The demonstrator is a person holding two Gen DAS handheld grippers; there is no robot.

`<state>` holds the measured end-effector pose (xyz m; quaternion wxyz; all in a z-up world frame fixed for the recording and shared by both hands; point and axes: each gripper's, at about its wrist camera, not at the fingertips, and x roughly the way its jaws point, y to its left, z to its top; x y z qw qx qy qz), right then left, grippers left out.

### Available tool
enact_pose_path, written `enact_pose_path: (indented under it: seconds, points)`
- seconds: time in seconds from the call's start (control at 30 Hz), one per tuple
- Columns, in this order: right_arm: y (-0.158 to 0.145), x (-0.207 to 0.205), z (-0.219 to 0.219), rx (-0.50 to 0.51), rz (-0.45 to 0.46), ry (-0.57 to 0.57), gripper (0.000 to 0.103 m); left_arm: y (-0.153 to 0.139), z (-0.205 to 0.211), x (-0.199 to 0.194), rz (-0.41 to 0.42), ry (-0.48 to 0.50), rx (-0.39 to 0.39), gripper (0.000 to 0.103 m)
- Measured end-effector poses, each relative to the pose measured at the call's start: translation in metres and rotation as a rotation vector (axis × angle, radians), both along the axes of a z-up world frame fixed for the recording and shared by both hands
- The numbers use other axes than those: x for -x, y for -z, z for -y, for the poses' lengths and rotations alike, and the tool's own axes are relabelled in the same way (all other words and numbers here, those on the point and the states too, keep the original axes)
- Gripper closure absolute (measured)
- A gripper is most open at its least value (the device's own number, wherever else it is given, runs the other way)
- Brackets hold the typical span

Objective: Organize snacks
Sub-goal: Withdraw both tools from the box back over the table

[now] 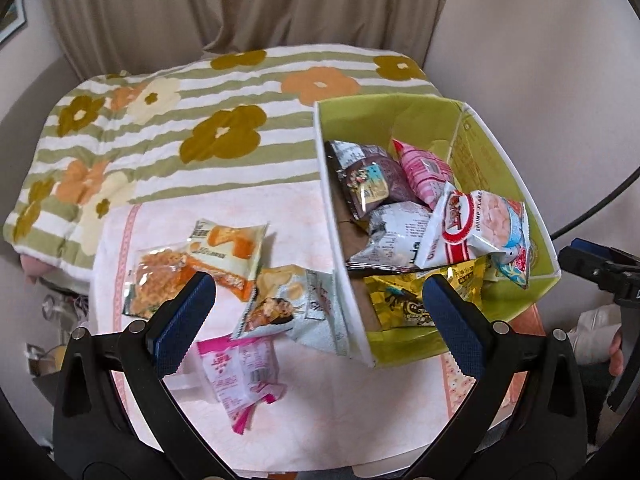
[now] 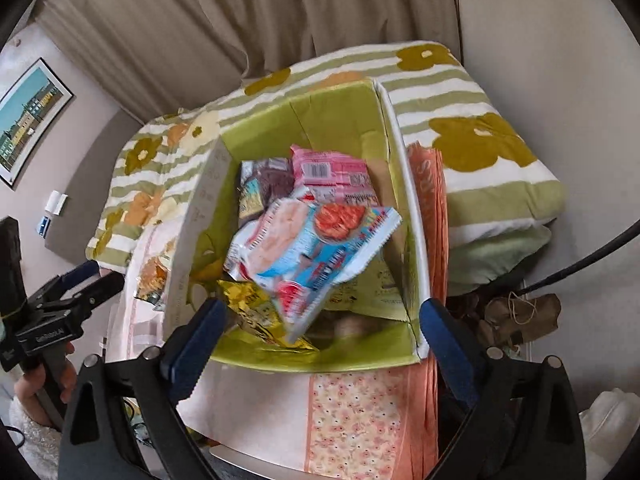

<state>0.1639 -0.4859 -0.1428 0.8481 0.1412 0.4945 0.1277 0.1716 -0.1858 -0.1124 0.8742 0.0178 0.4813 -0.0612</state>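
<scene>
A green box point(image 1: 532, 184) stands on the right of the table and holds several snack packets, with a shrimp flakes bag point(image 1: 476, 228) on top. Several packets lie loose left of it: an orange bread packet point(image 1: 228, 248), a clear noodle snack packet point(image 1: 156, 280), a pale blue packet point(image 1: 296, 304) and a pink packet point(image 1: 240, 376). My left gripper point(image 1: 320, 304) is open and empty above the pale blue packet. My right gripper point(image 2: 320, 320) is open and empty over the box point(image 2: 332, 104), just above the shrimp flakes bag point(image 2: 308, 248), which is blurred.
A pink floral cloth point(image 1: 304, 412) covers the table. A striped flower blanket point(image 1: 168, 128) lies behind. Curtains point(image 1: 240, 4) hang at the back. The right gripper shows at the right edge of the left view point(image 1: 600, 268).
</scene>
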Motion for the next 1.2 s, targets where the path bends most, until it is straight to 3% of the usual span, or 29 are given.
enact_pose_path:
  seconds: [0.33,0.53,0.63,0.87,1.03,1.2]
  points:
    - [-0.04,0.008,-0.048,-0.047,0.169,-0.086,0.006,-0.024,-0.075,0.032,0.029,-0.133,-0.077,0.0]
    - [-0.049,0.019,-0.101,-0.032,0.214,-0.142,0.006,-0.017,-0.142,0.05,0.011,-0.214,-0.058,0.0]
    - [-0.05,0.024,-0.133,-0.043,0.219,-0.159,0.006,-0.009,-0.174,0.056,-0.009,-0.214,-0.012,0.0]
    - [-0.038,0.036,-0.219,-0.043,0.188,-0.186,0.006,0.005,-0.223,0.058,-0.029,-0.068,0.006,0.001]
    - [-0.006,0.044,-0.279,0.032,0.123,-0.177,0.006,0.036,-0.234,0.056,-0.062,0.09,-0.008,0.001]
    - [0.034,0.042,-0.306,0.077,0.045,-0.146,0.006,0.077,-0.233,0.05,-0.104,0.254,-0.005,0.001]
